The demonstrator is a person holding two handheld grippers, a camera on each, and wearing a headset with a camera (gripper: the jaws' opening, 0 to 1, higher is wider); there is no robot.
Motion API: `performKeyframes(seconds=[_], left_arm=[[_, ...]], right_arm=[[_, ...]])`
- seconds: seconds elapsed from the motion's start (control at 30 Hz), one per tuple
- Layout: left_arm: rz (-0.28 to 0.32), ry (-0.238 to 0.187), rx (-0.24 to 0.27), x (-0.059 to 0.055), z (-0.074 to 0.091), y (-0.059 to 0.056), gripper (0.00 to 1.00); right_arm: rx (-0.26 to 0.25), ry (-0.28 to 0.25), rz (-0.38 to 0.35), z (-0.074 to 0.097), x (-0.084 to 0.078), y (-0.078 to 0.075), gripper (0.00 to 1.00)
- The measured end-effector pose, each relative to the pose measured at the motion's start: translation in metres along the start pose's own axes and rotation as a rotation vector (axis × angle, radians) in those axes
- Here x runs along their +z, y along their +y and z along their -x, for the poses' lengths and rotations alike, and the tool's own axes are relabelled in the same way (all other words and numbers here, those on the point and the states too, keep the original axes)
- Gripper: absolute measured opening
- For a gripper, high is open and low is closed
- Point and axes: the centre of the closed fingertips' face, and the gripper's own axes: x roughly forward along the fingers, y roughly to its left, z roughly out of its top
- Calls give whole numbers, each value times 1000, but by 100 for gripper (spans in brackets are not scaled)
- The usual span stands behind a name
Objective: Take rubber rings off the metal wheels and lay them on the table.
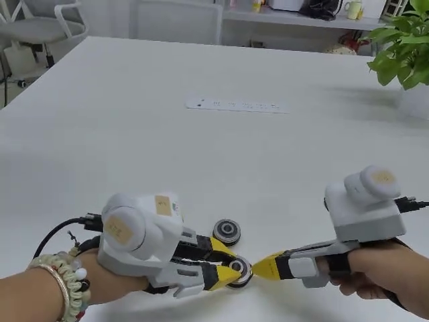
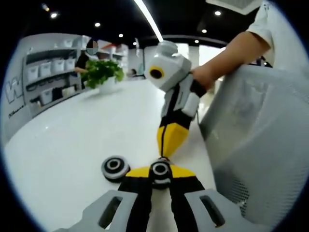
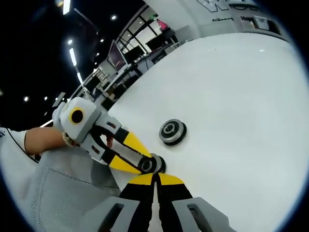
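On the table (image 1: pixel 201 147), left tongs (image 1: pixel 229 267) pinch a wheel (image 1: pixel 240 271); right tongs (image 1: pixel 260 267), pressed together, touch it.

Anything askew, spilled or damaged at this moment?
Nothing stands out. The left tongs grip one wheel, the shut right tongs meet its rim, and the second wheel lies flat on the table, with no visible damage.

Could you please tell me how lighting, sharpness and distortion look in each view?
Head view: soft, even light, faint shadows on the white table. Left gripper view: strong fisheye bending, a bright ceiling light strip against dark, the nearer black-rimmed metal wheel sharp. Right gripper view: tilted horizon, the table nearly washed out.
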Motion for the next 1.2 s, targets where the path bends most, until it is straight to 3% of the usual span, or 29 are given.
performKeyframes(seconds=[0.43,1.2], left_arm=[[11,-12,3,1,-1,1,14],[14,-14,12,1,-1,2,14]], right_arm=[[21,-19,-86,-2,3,5,0],[45,-29,-57,-5,7,14,0]])
